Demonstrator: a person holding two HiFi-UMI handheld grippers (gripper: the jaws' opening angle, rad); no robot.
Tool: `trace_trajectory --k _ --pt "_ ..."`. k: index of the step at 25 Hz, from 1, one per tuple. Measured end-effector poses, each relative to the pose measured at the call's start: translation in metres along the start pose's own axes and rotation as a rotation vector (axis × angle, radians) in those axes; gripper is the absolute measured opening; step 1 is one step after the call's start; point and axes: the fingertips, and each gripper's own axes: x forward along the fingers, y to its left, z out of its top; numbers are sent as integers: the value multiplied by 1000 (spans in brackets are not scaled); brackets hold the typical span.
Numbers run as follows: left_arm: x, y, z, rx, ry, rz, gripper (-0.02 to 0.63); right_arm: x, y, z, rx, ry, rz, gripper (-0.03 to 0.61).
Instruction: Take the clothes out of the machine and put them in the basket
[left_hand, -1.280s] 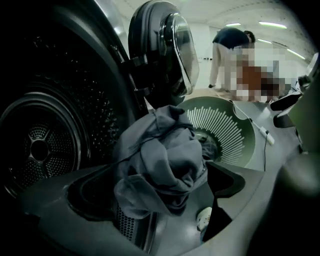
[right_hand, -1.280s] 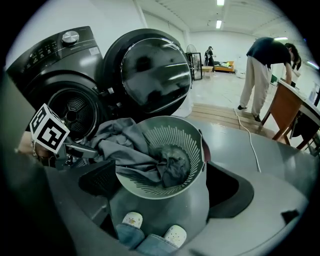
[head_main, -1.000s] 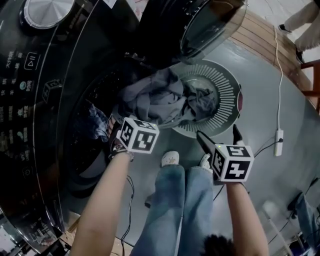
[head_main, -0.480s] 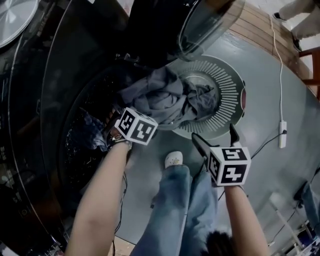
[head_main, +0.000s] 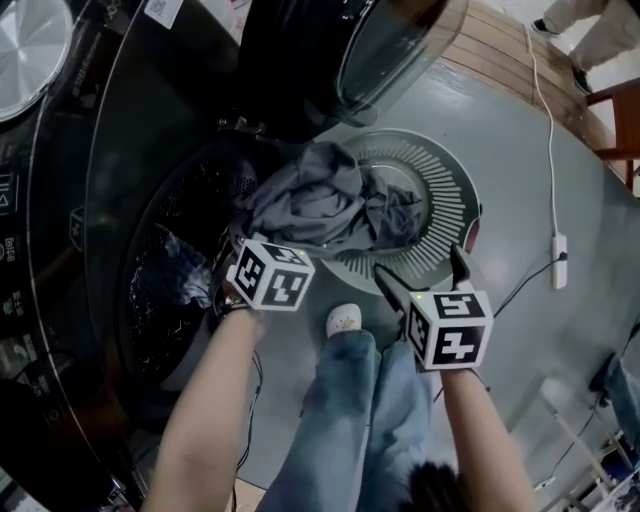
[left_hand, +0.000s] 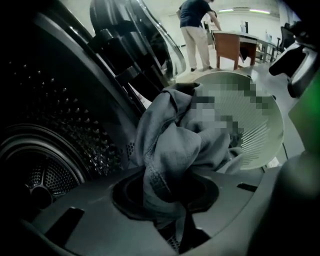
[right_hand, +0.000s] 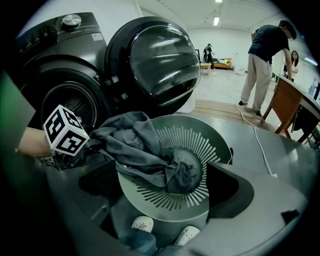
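1. The left hand-held gripper (left_hand: 179, 231) has its jaws closing, narrow by now, w/ a fold of the grey garment (head_main: 320, 205) pinched betw. them. In the left gripper view the cloth rises straight up out of the jaw gap.
2. The grey garment is bunched over the basket (head_main: 447, 196) rim on the side next to the washing machine (head_main: 95, 210). One wad sits in the basket's middle. The other end hangs outside the rim, by the machine opening, where we grip it.
3. The right hand-held gripper (head_main: 419, 264) has its jaws wide apart w/ nothing betw. them. It points down, just beside the basket's near rim, and touches no cloth.
4. The basket is round w/ slotted walls. It stands on the floor (head_main: 540, 140), right in front of the machine and below the open door (head_main: 395, 45).
5. The machine is a dark front-loader w/ its door swung out. A dark blue cloth (head_main: 178, 278) lies inside the perforated drum (left_hand: 60, 145), near its lip.
6. Each gripper carries a marker cube (head_main: 270, 276). We hold the left one at the drum mouth and the right one off to the basket side.
7. Our jeans (head_main: 350, 400) and a pale shoe (head_main: 343, 320) show betw. the two arms.
8. A cable (head_main: 553, 150) w/ a white block lies on the floor to the right of the basket.
9. In the right gripper view, a person (right_hand: 265, 60) stands far back, bent over a wooden table (right_hand: 290, 102).
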Motion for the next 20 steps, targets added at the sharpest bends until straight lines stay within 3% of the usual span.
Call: trace_trajectory --k 7,12,20 --pt "-31 -3 11 -142 -20 -92 104 -21 -12 2 -12 -5 -2 563" --pt "-66 -20 22 -200 -55 -120 101 -40 -22 3 -25 -12 1 563" --pt "-131 -54 72 -363 -185 -226 99 -74 -39 13 -21 -39 4 561"
